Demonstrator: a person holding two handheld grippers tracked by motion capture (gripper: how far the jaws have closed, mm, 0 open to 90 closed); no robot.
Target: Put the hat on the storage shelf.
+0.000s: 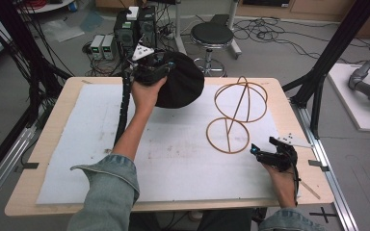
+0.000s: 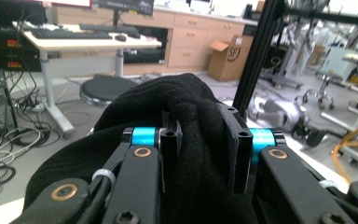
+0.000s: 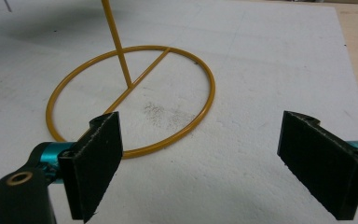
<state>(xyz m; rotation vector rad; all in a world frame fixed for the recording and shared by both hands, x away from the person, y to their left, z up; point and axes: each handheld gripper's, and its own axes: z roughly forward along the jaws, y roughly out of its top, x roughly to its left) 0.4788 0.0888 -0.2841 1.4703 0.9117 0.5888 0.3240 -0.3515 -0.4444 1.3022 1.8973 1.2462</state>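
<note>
Two wire rings point(image 1: 228, 135) — thin, mustard-yellow — beside soft, perhaps fleecy, black cloth point(image 1: 180, 86).

We read one marking: black letters "SF" on side of brown cardboard box point(image 2: 227, 58), standing on floor before wooden cabinets, left gripper view. We find keyboard keys and equipment labels there too small to read. We read no text in high view or right gripper view.

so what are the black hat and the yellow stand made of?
Black hat: soft knit or fleece fabric, matte, by its fuzzy surface and folds between the left tongs. Thin yellow ring stand: likely painted metal wire, by its slim, rigid, slightly glossy rods.
</note>
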